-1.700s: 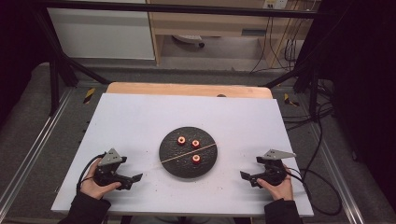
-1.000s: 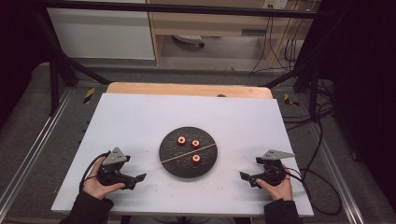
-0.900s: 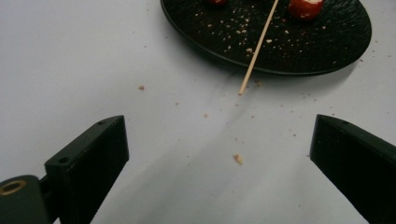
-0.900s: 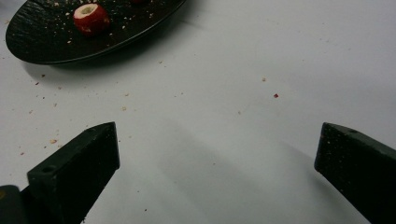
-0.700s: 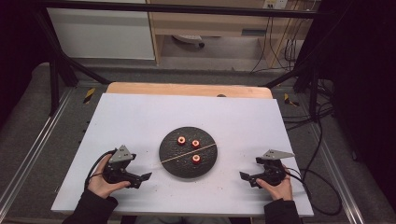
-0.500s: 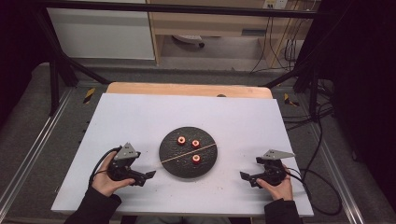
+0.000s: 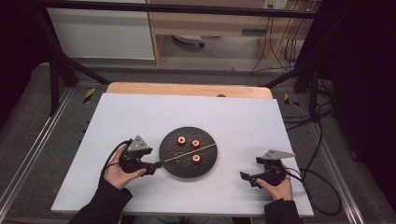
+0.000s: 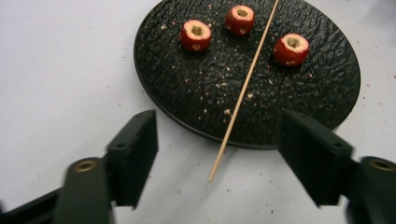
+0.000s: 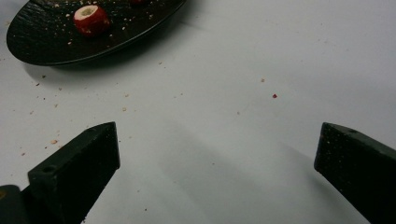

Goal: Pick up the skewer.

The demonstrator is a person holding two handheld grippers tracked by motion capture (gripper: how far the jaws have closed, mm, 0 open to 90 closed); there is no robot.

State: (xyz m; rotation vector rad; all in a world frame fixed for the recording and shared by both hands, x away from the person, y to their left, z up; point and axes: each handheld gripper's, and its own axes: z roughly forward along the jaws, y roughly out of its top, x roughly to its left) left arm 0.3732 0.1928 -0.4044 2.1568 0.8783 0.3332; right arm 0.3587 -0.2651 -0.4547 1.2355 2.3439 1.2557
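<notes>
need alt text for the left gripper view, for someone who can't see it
A thin wooden skewer lies across a black textured plate, its near tip sticking out over the white table between the left claw's two open black jaws, which touch nothing. Three small cored red fruits sit on the far part of the plate among scattered crumbs.

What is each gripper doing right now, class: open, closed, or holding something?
Left gripper: open, fingers just been closing around the skewer tip, not yet touching it.
Right gripper: open, holding nothing, over the white table.
</notes>
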